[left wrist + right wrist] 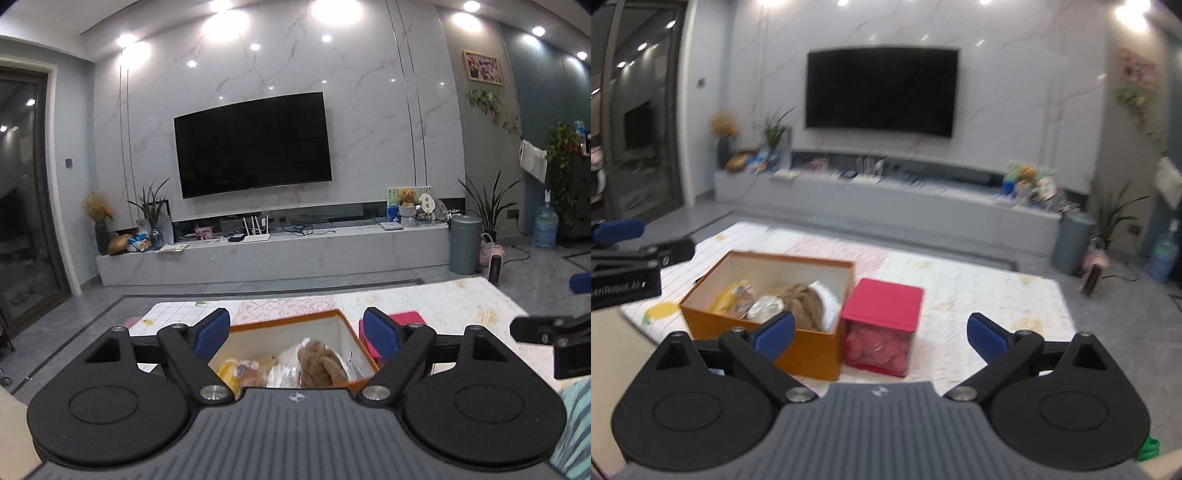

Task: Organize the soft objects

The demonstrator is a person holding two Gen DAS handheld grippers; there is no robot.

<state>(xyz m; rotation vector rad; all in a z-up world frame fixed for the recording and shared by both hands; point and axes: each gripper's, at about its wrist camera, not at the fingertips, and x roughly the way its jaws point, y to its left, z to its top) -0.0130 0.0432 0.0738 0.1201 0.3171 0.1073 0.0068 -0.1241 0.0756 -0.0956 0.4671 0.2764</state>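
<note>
An orange cardboard box (812,354) with a white inside sits on a patterned floor mat (979,280). It holds a brown plush toy (805,306), a yellow soft item (729,297) and crinkly clear wrapping (764,308). In the left wrist view the box (340,325) lies just below my left gripper (297,330), which is open and empty, with the plush (319,363) between its fingers. My right gripper (881,332) is open and empty, held above and in front of the box. The left gripper shows at the left edge of the right wrist view (617,236).
A red-lidded clear box (882,328) of pink pieces stands against the orange box's right side. A long TV bench (273,254) with clutter runs along the far wall. A grey bin (464,243), plants and a water bottle (546,230) stand at the right.
</note>
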